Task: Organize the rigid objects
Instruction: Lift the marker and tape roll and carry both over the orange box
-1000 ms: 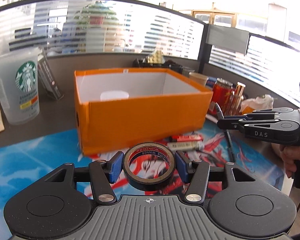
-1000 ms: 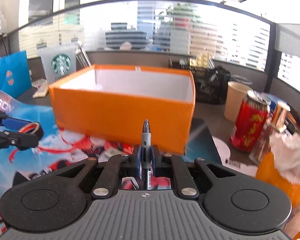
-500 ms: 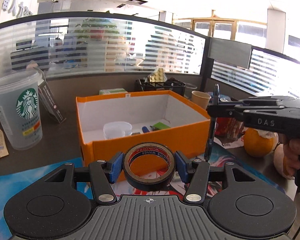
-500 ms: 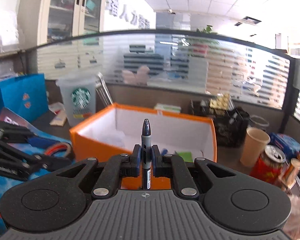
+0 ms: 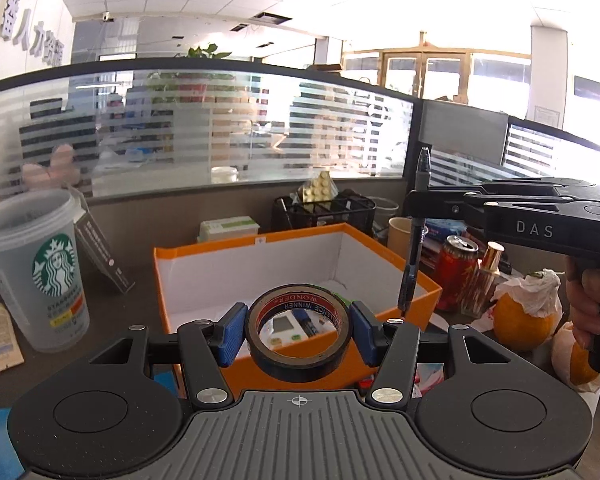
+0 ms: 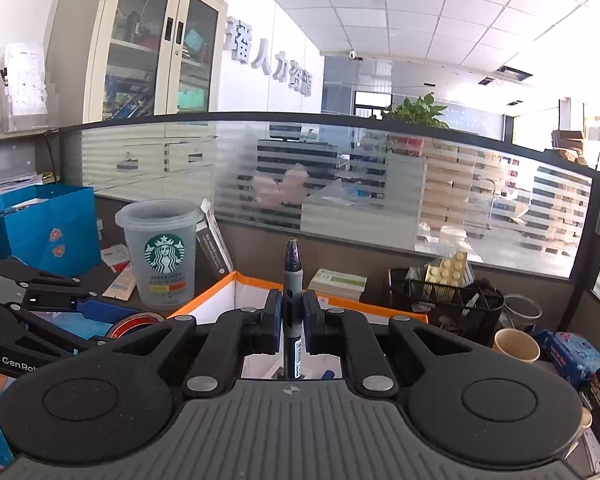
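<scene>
Over the near edge of the orange box (image 5: pixel 396 312), the left tongs (image 5: pixel 298 330) hold a roll of tape (image 5: pixel 298 332). The two blue pads (image 5: pixel 233 332) press on the roll's outer sides, one on the left and one on the right. That way the roll sits with its hole facing the camera and cannot slip out. Through the hole you can see small things lying in the box.

To the right, the right tongs (image 6: pixel 291 322) are closed tight on a pen (image 6: pixel 291 276). The pen stands straight up, gripped near its middle, with its tip pointing at the ceiling. In the left view its lower end hangs by the right wall of the box.

Both things seem to be held high so they can pass over the box walls. I think both are meant to go inside, since the box is open on top and has white walls and room left.

A big plastic cup (image 5: pixel 40 268) stands on the counter (image 5: pixel 132 304) to the left of the box. A red can (image 5: pixel 458 268) stands to the right, near an orange (image 5: pixel 518 320).
</scene>
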Motion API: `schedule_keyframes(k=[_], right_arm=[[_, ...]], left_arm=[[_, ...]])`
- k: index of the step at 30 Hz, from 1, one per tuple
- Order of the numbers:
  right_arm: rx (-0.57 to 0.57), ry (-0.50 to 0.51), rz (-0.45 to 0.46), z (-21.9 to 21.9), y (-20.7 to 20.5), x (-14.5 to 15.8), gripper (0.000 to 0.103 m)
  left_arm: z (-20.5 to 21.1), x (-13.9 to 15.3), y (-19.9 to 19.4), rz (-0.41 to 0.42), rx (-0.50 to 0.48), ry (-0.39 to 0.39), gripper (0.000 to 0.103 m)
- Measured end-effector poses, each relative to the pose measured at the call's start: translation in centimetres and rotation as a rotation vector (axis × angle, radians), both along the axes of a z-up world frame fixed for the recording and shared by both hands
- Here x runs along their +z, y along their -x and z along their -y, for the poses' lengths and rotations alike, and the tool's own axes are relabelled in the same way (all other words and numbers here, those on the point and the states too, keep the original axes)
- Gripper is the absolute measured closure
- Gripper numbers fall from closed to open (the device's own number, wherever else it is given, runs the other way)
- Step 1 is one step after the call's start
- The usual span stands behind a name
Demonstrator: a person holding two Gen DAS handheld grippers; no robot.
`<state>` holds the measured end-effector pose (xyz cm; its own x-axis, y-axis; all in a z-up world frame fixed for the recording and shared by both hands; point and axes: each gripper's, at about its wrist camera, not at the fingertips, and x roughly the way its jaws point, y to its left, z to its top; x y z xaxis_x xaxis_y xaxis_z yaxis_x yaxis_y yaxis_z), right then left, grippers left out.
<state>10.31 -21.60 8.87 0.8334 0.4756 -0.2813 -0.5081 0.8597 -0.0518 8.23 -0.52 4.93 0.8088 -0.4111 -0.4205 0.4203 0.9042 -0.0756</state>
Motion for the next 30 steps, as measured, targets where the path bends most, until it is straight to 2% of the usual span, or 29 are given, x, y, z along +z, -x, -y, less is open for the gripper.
schedule_keyframes(k=[20,25,30], right_arm=[[-0.009,0.002,0.045,-0.5,-4.5,3.3,0.093],[-0.016,-0.003,0.048,-0.3,-5.7,3.8,0.093],[-0.024,-0.004,0.024,-0.1,-7.0,3.3,0.093]], left_arm=[[1.2,3.1,-6.3,0.040,0.028,-0.011,0.050],[1.8,3.2,-8.0,0.031,0.032,-0.015,0.050],[2.8,2.0,-10.1,-0.011,0.033,-0.020,0.050]])
